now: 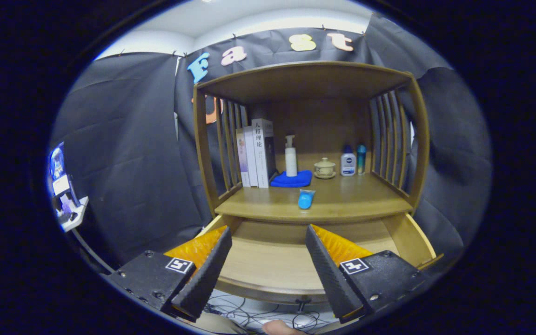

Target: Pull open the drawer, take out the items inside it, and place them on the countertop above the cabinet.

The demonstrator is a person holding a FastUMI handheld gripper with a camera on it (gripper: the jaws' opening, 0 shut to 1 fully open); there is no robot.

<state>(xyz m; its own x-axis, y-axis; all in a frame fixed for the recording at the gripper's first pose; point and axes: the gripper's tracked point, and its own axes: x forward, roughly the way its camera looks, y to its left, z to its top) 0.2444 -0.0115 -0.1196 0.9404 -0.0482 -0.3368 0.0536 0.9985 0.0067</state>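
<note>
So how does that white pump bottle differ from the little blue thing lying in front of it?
The pump bottle stands upright on the blue cloth; the small blue item lies flat on bare wood near the countertop's front edge. The bottle is white and taller; the item blue and stubby. Both sit beyond the open gripper.

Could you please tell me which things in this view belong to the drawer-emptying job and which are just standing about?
Part of the job:
- drawer, pulled open
- countertop above it
- blue tube, lying on the countertop
- gripper, fingers open over the drawer, holding nothing

Just standing about:
- books
- pump bottle on a blue cloth
- lidded cup
- two small bottles
</note>
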